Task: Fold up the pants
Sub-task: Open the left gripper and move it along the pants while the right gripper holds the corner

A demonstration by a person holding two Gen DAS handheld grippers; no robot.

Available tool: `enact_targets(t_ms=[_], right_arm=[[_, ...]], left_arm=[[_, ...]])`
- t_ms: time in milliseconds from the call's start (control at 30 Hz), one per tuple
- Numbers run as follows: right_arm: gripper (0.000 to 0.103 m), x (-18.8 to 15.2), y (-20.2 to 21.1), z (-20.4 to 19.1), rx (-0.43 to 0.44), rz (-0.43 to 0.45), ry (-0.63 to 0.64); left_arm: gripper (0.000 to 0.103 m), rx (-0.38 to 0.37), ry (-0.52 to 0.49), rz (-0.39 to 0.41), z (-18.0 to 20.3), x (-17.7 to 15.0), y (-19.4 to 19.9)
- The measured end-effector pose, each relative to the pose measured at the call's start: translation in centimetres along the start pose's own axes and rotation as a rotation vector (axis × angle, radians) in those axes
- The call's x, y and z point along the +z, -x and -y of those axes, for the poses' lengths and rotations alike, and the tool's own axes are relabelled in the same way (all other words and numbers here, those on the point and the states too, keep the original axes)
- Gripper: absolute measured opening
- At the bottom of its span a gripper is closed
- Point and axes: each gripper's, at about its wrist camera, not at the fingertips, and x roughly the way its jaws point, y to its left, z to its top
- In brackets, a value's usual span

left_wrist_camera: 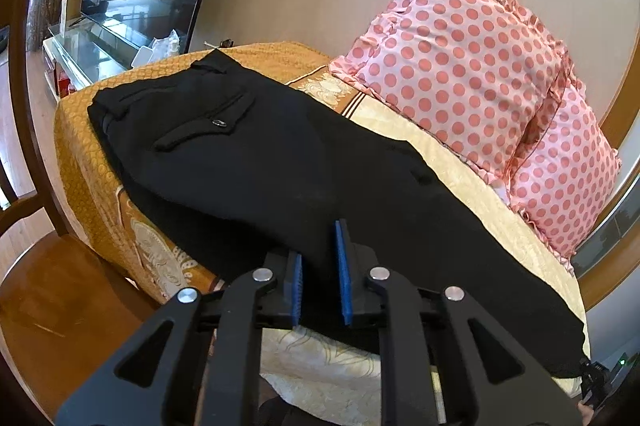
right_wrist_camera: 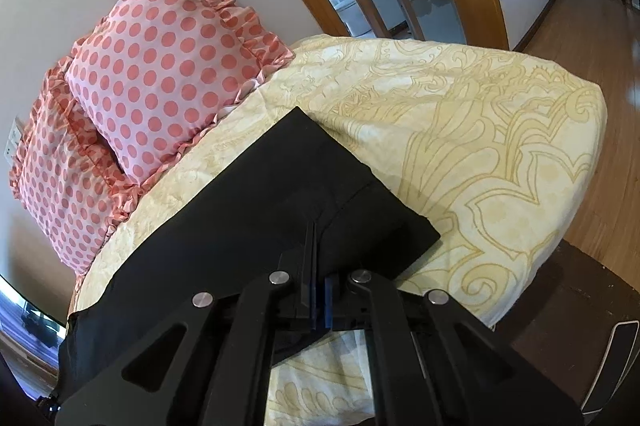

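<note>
The black pants lie stretched along the bed, legs apparently already laid together, so the lengthwise fold looks done and the crosswise folds remain. The right gripper is pinched tight on the pants' hem end; the left gripper stands partly open over the pants' near edge, gripping nothing. Two polka-dot pillows sit just beyond the pants, clear of them.

The left gripper sits at the lower centre of its frame with its blue-padded fingers parted, a clear gap between them. The right gripper, also low and central in its frame, has its fingers pressed together, pinching a fold of black cloth.
</note>
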Motion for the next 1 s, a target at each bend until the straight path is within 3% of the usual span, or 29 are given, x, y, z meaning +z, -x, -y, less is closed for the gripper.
enact_targets(t_ms=[133,333,400,533,667,767,867,933,1000], right_arm=[[0.003,0.2,0.2,-0.7,-0.005,0.028,0.015],[0.002,0.2,0.3,-0.5,-0.023,0.023,0.006],[0.002,0.0,0.2,-0.2,-0.026,0.021,-0.004],[0.002,0.0,0.1,-0.2,-0.031,0.022,-0.007],[0.002,0.0,-0.1,-0.2,-0.042,0.015,0.002],[0.003,-0.2,0.5,-0.3,-0.086,0.034,0.012],[0.012,0.1,2.0,0.3,-0.166,0.098,-0.006],[0.031,0.3,2.8,0.9,-0.195,0.126,-0.033],[0.045,0.4,3.4,1.6,-0.192,0.139,-0.074]], left_arm=[[0.006,0.008,0.008,0.008,-0.2,-0.6,0.1],[0.006,0.021,0.063,-0.037,-2.1,-3.1,-0.9],[0.007,0.015,0.055,-0.013,-2.1,-3.6,-0.7],[0.016,0.04,0.019,0.015,-1.6,-3.6,-0.1],[0.038,0.073,0.032,0.049,-2.8,-3.1,1.0],[0.046,0.101,0.055,0.082,-4.2,-2.7,2.2],[0.052,0.193,0.091,0.15,-5.9,-2.1,3.7],[0.054,0.248,0.122,0.195,-7.0,-1.4,4.5],[0.057,0.246,0.117,0.229,-7.2,-0.8,5.1]])
